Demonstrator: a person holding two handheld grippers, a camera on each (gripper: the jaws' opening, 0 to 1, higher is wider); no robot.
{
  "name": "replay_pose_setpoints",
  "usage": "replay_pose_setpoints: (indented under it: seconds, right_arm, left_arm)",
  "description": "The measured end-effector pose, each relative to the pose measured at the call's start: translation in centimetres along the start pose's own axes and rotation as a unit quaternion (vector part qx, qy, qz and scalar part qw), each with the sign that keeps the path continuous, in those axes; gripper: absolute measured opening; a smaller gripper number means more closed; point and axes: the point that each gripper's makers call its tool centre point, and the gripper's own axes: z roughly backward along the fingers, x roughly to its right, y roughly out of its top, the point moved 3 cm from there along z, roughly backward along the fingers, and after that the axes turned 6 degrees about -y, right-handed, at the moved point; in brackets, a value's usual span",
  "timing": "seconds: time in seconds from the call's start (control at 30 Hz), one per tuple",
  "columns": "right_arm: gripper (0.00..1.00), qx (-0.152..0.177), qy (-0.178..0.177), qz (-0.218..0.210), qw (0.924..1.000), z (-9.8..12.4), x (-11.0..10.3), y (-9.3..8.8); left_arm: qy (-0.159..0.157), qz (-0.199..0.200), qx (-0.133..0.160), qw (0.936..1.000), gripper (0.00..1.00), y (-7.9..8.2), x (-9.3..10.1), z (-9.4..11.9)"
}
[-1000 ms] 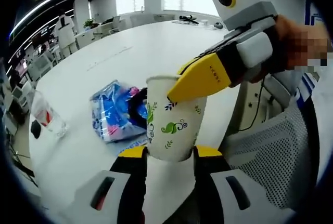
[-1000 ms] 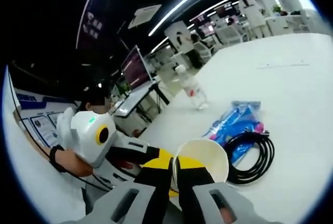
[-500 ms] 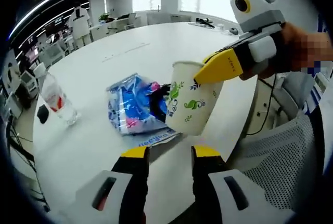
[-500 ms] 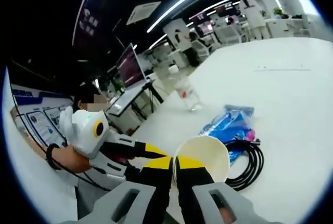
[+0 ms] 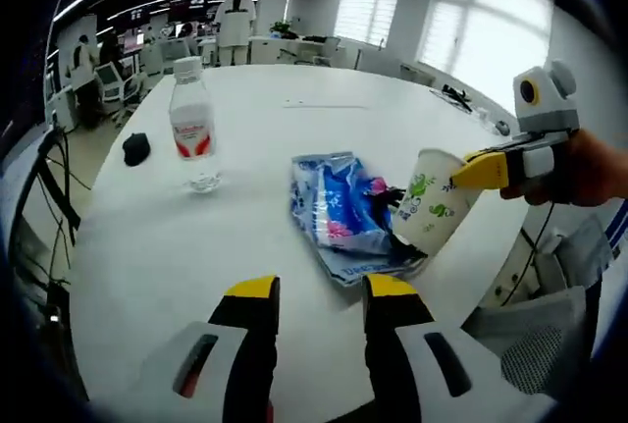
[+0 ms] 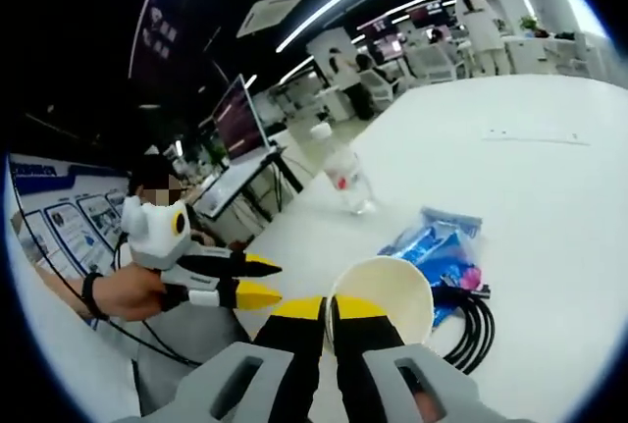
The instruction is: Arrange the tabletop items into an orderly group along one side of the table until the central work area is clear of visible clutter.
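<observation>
While the right gripper (image 6: pixel 329 317) pinches the paper cup's (image 5: pixel 433 212) rim above the desk (image 5: pixel 245 158) edge, the left gripper (image 5: pixel 314 290) hangs released; blue packet (image 5: pixel 339 212), black cable (image 6: pixel 471 317) and water bottle (image 5: pixel 192 127) lie nearby.

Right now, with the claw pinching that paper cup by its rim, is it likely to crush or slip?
The paper cup looks thin-walled, so its rim could probably buckle under a hard squeeze. It seems empty and light, since the right claw holds it tilted by one edge. Set down carelessly, it might tip easily.
</observation>
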Motion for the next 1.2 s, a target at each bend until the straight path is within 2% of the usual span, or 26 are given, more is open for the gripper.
replay_pose_setpoints:
  seconds: [0.17,0.37,0.57,0.73,0.9,1.07,1.2]
  right_arm:
    - [0.00,-0.005,0.003,0.006,1.0000,-1.2,-0.3,1.3]
    - [0.00,-0.019,0.010,0.040,0.9990,-3.3,-0.7,3.0]
    - [0.00,-0.027,0.014,0.063,0.9975,-5.6,-0.6,4.7]
    - [0.00,-0.041,0.010,0.085,0.9955,-7.5,-0.8,5.2]
    - [0.00,-0.044,-0.001,0.073,0.9964,-10.1,-0.1,6.6]
    - [0.00,-0.035,0.000,0.078,0.9963,-12.2,-0.7,8.6]
    - [0.00,-0.050,-0.008,0.094,0.9943,-15.2,-0.1,9.0]
  left_arm:
    - [0.021,0.028,0.020,0.9992,0.34,0.4,-1.8,1.0]
    - [0.043,0.064,0.050,0.9958,0.38,0.5,-4.2,2.3]
    - [0.053,0.079,0.062,0.9935,0.45,0.1,-5.3,3.4]
    - [0.050,0.072,0.057,0.9945,0.51,0.0,-5.1,3.7]
    - [0.047,0.072,0.053,0.9949,0.53,-0.4,-5.0,3.7]
    - [0.037,0.074,0.045,0.9956,0.55,-0.8,-4.8,3.4]
    - [0.032,0.069,0.042,0.9962,0.56,-0.7,-4.5,3.3]
